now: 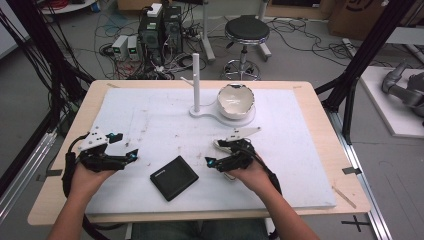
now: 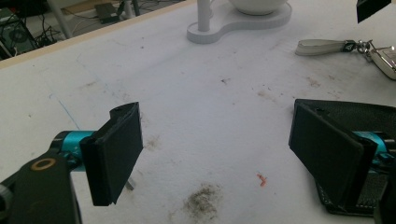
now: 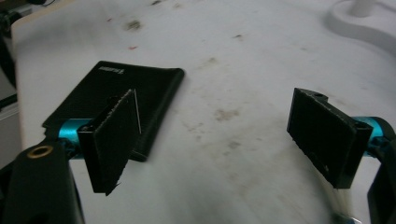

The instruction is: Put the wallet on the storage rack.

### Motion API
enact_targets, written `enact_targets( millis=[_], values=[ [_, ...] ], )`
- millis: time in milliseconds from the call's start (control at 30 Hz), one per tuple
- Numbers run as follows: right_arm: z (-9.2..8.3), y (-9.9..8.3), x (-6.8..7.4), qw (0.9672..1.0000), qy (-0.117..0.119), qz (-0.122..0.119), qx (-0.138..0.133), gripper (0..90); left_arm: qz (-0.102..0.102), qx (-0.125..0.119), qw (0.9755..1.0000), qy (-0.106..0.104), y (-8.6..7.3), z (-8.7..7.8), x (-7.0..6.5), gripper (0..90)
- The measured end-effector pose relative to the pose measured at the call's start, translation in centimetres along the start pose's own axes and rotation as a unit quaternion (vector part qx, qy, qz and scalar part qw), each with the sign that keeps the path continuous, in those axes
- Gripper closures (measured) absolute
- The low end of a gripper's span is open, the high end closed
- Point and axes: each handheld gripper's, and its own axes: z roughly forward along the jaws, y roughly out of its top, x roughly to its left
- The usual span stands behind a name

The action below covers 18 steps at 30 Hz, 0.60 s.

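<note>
A black wallet (image 1: 174, 177) lies flat on the white mat (image 1: 150, 115) near the front, between my two hands. My left gripper (image 1: 125, 145) hovers open to the wallet's left; in the left gripper view its jaws (image 2: 217, 135) stand wide apart over bare mat, with the wallet (image 2: 369, 116) behind the right jaw. My right gripper (image 1: 219, 156) is open to the wallet's right, empty in the right gripper view (image 3: 217, 130), where the wallet (image 3: 135, 84) lies past the left jaw. A key with a white strap (image 1: 243, 132) (image 2: 322, 45) lies beside the right hand.
A white stand with an upright peg (image 1: 196, 82) and a white bowl (image 1: 235, 100) on its base sits at the mat's far middle. The stand's base (image 2: 233, 25) (image 3: 369, 23) appears in both gripper views. The mat carries dirt smudges (image 2: 203, 200).
</note>
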Motion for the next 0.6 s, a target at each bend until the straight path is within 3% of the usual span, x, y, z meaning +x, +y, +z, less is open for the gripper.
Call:
enact_targets(
  millis=[133,233,600],
  values=[
    [2.2,0.3,1.5,0.9993,0.029,-0.009,0.021,17.4,0.0,0.002,1.0,-0.001,0.0,0.1,0.0,17.5],
    [3.4,0.5,2.0,0.9987,0.038,-0.01,0.033,17.4,0.0,0.001,1.0,0.0,0.1,0.2,0.0,17.5],
    [6.4,0.9,3.2,0.9963,0.047,-0.014,0.071,17.4,0.007,0.002,1.0,0.003,0.1,0.0,-0.1,17.5]
  ],
)
